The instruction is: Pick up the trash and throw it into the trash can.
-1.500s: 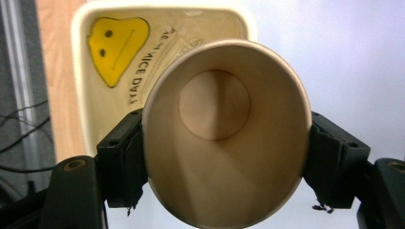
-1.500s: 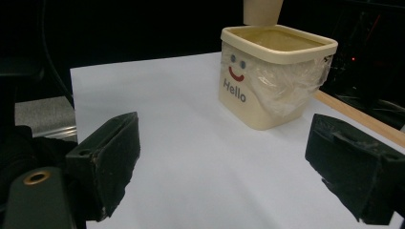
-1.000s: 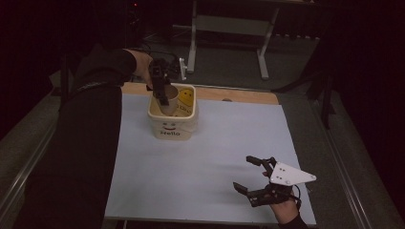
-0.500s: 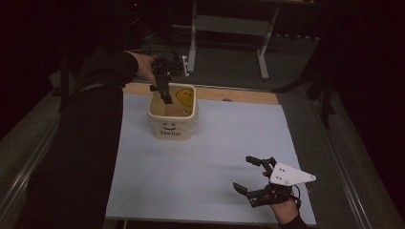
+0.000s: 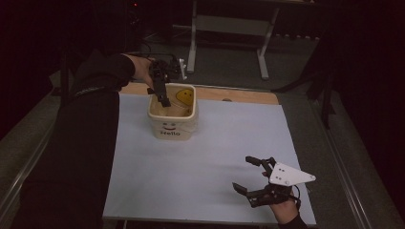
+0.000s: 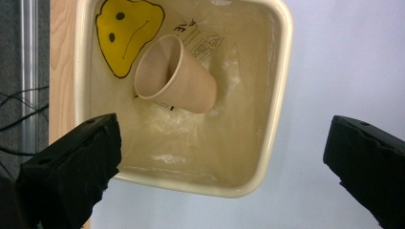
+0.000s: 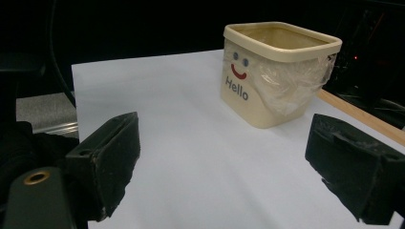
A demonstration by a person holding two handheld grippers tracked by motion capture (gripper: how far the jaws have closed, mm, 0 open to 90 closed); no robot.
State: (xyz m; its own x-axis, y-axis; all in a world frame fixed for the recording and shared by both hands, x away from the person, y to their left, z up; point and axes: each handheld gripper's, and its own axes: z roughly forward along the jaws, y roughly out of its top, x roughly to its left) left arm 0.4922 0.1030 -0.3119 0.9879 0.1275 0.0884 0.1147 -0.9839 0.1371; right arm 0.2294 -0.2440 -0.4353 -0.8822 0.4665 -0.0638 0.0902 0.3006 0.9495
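The left gripper (image 6: 219,157) has lifted clear of the cream bin (image 5: 172,125), jaws wide and empty above it. The paper cup (image 6: 176,76) lies tipped inside. The right gripper (image 5: 252,175) hangs spread over the white sheet (image 5: 200,162).

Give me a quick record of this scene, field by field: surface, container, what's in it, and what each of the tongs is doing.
surface: pale blue sheet on a table
container: cream bin, smiley face and "Hello" on its side, clear liner inside
contents: paper cup lying on its side, mouth towards a yellow sad-face sticker
left tongs: open, above the bin, holding nothing
right tongs: open, low at the sheet's near right corner, holding nothing
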